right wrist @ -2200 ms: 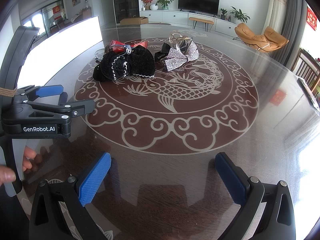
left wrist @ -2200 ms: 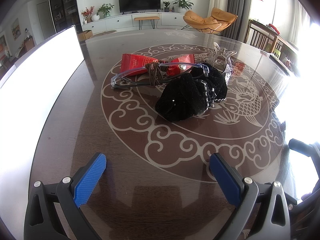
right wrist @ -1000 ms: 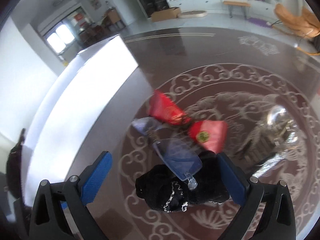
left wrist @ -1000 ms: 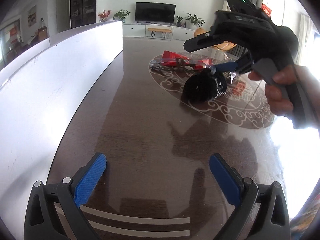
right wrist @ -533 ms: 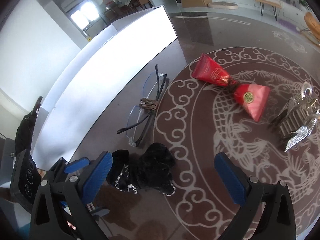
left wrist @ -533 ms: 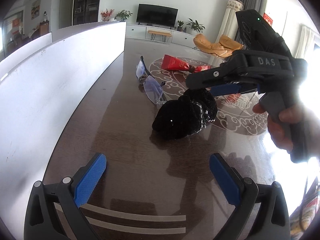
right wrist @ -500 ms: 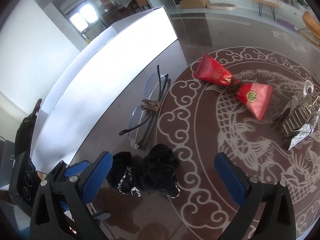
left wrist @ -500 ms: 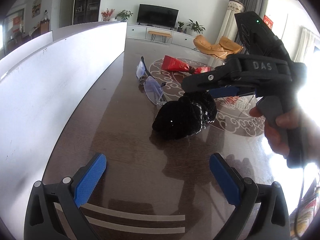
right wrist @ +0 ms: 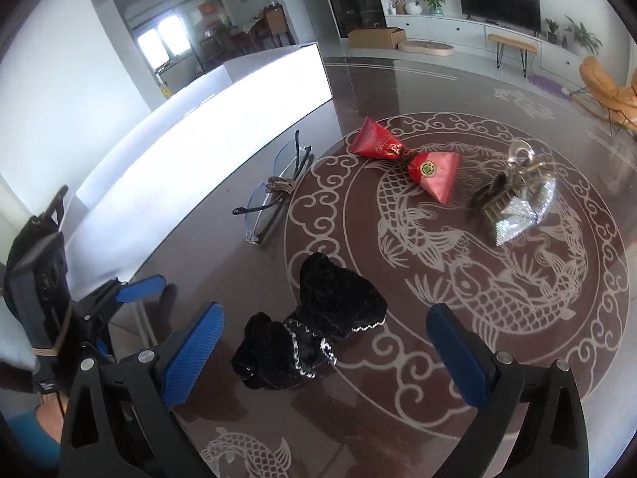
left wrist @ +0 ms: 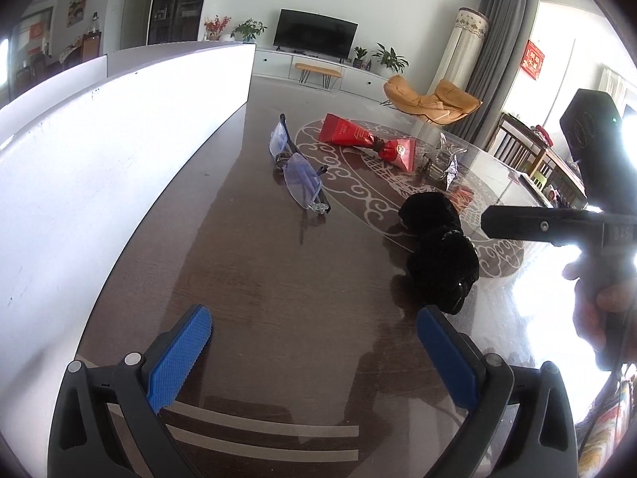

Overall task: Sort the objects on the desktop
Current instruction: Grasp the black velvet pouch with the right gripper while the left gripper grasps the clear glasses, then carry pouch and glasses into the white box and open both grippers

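Observation:
A black velvet bow (right wrist: 314, 324) lies on the dark table, between my right gripper's (right wrist: 326, 352) open blue pads, and it also shows in the left wrist view (left wrist: 440, 253). Folded glasses (right wrist: 274, 195) with a brown band lie beyond it, seen too in the left wrist view (left wrist: 298, 173). A red bow (right wrist: 406, 161) and a silver sequin bow with a clear claw clip (right wrist: 513, 199) lie farther out. My left gripper (left wrist: 314, 354) is open and empty, low over the table's near edge, left of the black bow; it shows in the right wrist view (right wrist: 139, 286).
A long white box wall (left wrist: 99, 151) runs along the table's left side. The table (right wrist: 497, 318) has a pale round fish-and-cloud inlay. A hand holding the right gripper's body (left wrist: 597, 215) fills the right of the left wrist view.
The right gripper has pulled back and lowered, so the black bow now sits between its pads. The left wrist view has turned slightly, with the bow now at its right.

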Demonstrator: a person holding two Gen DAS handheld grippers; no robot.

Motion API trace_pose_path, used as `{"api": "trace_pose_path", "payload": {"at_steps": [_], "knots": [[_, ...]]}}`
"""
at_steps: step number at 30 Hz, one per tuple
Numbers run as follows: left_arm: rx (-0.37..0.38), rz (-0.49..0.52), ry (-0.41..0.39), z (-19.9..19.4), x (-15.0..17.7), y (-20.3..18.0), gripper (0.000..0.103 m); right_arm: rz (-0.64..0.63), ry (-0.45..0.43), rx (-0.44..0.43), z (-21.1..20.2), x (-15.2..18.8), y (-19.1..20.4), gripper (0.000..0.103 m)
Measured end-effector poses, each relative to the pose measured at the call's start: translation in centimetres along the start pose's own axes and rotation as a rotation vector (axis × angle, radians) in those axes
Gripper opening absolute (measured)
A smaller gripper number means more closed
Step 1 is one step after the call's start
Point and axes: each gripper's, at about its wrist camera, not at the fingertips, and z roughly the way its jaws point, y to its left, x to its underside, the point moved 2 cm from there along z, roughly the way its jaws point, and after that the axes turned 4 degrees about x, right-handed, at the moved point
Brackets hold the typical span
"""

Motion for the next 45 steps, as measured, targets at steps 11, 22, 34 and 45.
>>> {"api": "trace_pose_path", "payload": {"at_steps": [11, 22, 34, 45], "knots": [[-0.015, -0.011, 0.002, -0.8, 0.4, 0.8, 0.103, -0.04, 0.001, 0.163, 4.4, 2.5, 2.8, 0.082], [-0.081, -0.023, 0.148, 5.1, -8.0, -0.2, 0.103, -0.058, -0.032, 0.261, -1.2, 8.0, -2.0, 0.048], [-0.177, 0.1, 0.213, 10.1, -11.0, -0.8, 0.026, 0.065, -0.1, 0.236, -2.5, 9.6, -2.8, 0.049], [-0.041, 0.086, 0.153, 2.1, -3.0, -1.6, 0.025, 0.148, -0.016, 0.17, -3.2, 9.4, -3.3, 0.051]]}}
